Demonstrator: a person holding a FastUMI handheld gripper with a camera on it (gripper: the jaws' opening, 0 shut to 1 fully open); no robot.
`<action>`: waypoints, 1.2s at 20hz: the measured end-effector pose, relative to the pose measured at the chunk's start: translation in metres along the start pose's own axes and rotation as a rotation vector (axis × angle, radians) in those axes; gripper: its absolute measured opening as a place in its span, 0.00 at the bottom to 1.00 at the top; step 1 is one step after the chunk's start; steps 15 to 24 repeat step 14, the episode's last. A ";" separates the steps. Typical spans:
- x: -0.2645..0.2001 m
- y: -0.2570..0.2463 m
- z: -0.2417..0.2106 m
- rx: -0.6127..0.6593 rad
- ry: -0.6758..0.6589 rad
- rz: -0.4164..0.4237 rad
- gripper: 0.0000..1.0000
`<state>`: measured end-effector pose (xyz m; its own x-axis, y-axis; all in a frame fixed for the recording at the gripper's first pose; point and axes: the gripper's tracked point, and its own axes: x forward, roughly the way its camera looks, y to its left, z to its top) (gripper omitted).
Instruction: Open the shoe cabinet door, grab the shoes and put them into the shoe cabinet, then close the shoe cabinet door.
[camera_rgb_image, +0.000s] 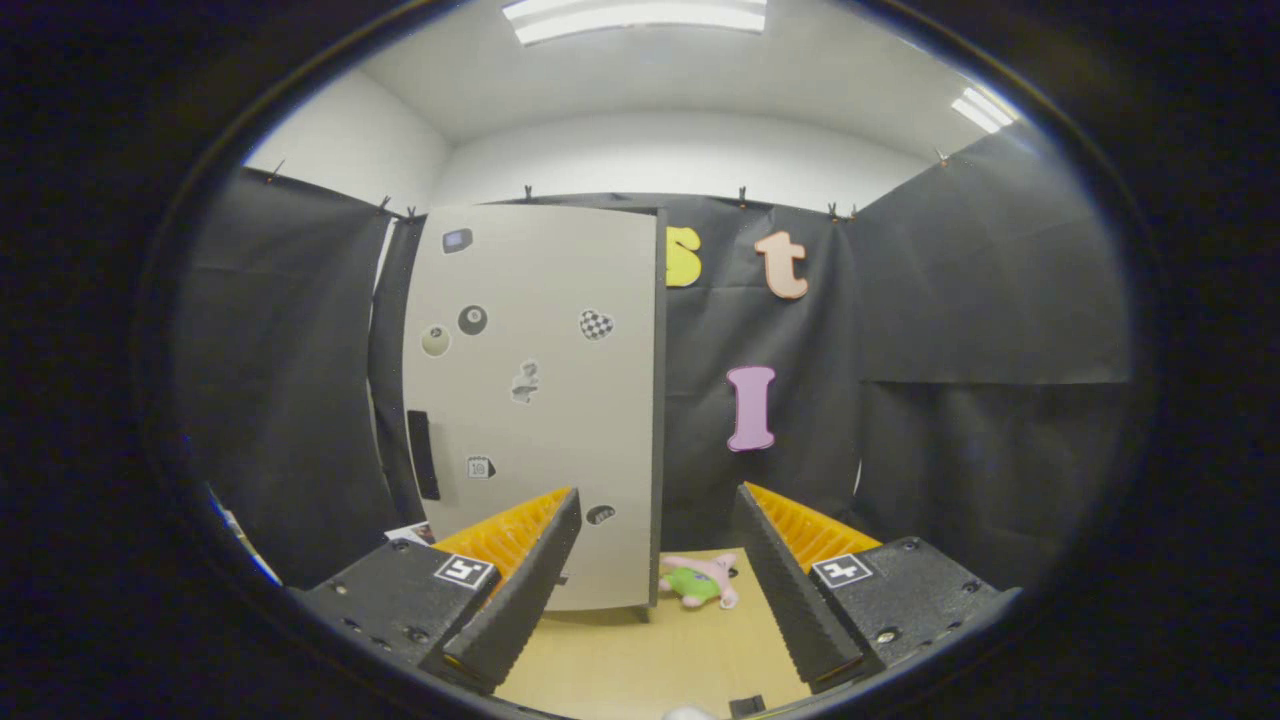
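On the far left hangs the dark cloth wall (290, 380) of the booth, clipped up at the top. Next to it stands the tall, pale beige shoe cabinet (535, 400) with a flat front door. The door is shut. A long black handle slot (422, 455) sits low on the left side of the door. Little stickers (596, 324) are stuck all over the door, some round and one with black and white checks. The cabinet stands on a light wooden table top (640, 660).

In front of the cabinet is the gripper (655, 575). Its two fingers are spread wide apart, and nothing is between them but the bare table. The left finger (520, 590) is in front of the bottom corner of the cabinet. It is not touching it, as far as I can tell.

Just past the gap between the fingers, a small soft toy that is pink and green (703, 582) lies on the table. It is right beside the bottom right corner of the cabinet. I cannot tell if it is a shoe or just a toy.

Then comes the right finger (790, 590). Behind it, more dark cloth wall goes all the way to the right. Up above, the white ceiling has long bright lights (635, 15).
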<state>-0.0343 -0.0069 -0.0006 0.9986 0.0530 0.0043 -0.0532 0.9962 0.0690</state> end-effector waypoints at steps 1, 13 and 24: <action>-0.001 -0.002 -0.001 0.003 0.005 0.000 1.00; -0.010 -0.013 0.017 0.011 -0.019 -0.012 1.00; -0.011 -0.012 0.017 0.009 -0.018 -0.010 1.00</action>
